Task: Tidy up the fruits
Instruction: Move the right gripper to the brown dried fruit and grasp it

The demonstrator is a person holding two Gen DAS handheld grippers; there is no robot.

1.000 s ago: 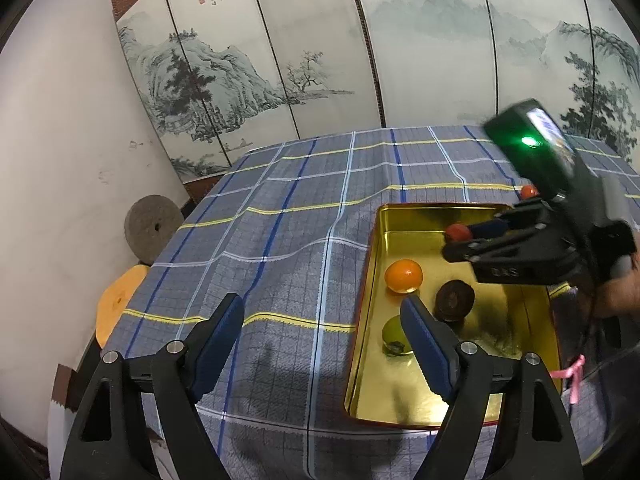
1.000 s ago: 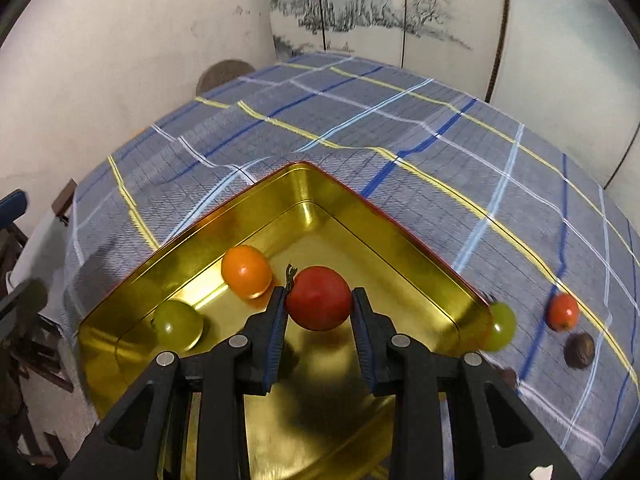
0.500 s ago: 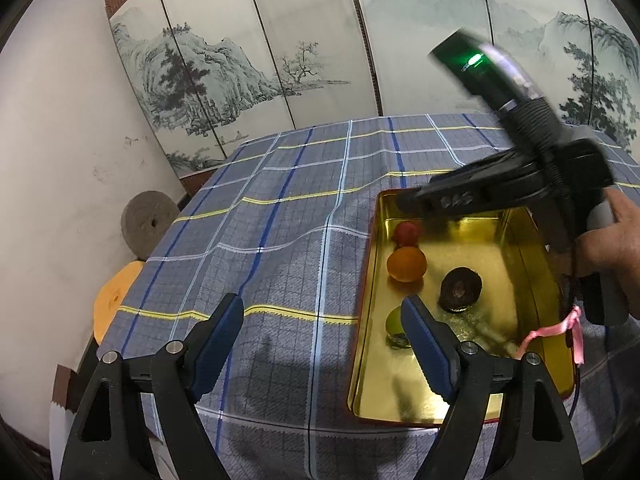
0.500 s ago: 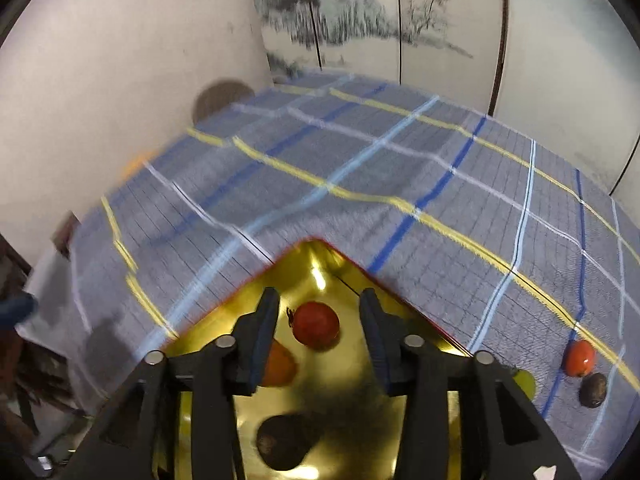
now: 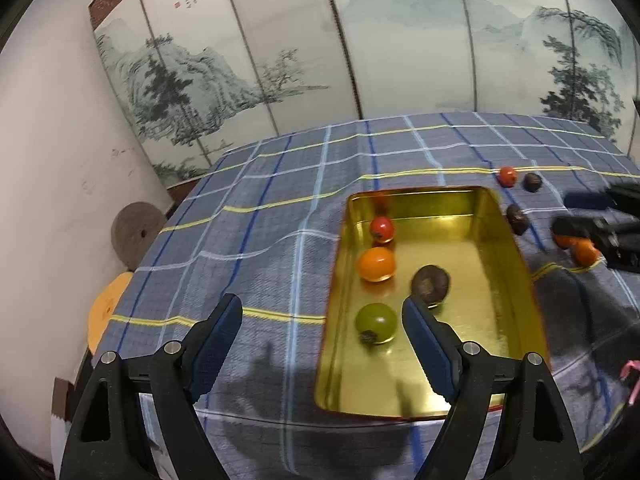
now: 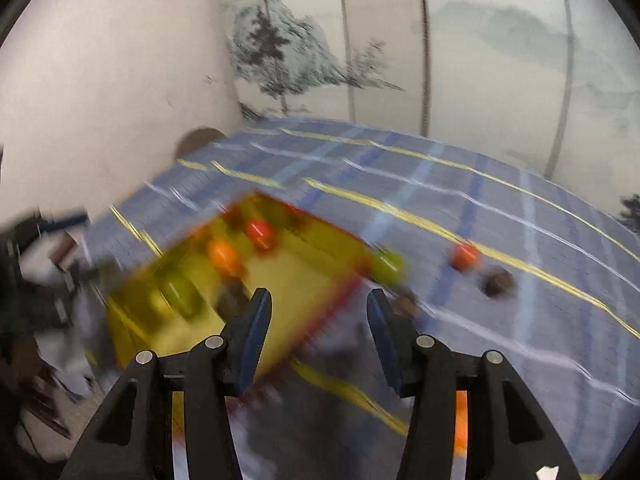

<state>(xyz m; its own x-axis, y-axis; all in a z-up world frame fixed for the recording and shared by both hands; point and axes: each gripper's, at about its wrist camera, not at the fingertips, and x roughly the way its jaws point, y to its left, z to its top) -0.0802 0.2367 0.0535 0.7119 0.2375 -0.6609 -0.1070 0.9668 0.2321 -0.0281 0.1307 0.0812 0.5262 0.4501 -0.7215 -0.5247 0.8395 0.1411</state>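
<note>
Left wrist view showed the gold tray (image 5: 516, 264) at lower centre holding four fruits, presumably gathered there for sorting: a red tomato (image 5: 381, 229), an orange (image 5: 375, 263), a dark brown fruit (image 5: 430, 282) and a green fruit (image 5: 376, 322). At upper right, five more lay on the plaid tablecloth (image 5: 260, 236). The left gripper (image 5: 322, 326) and right gripper (image 6: 319, 322) both gaped, holding nothing.
</note>
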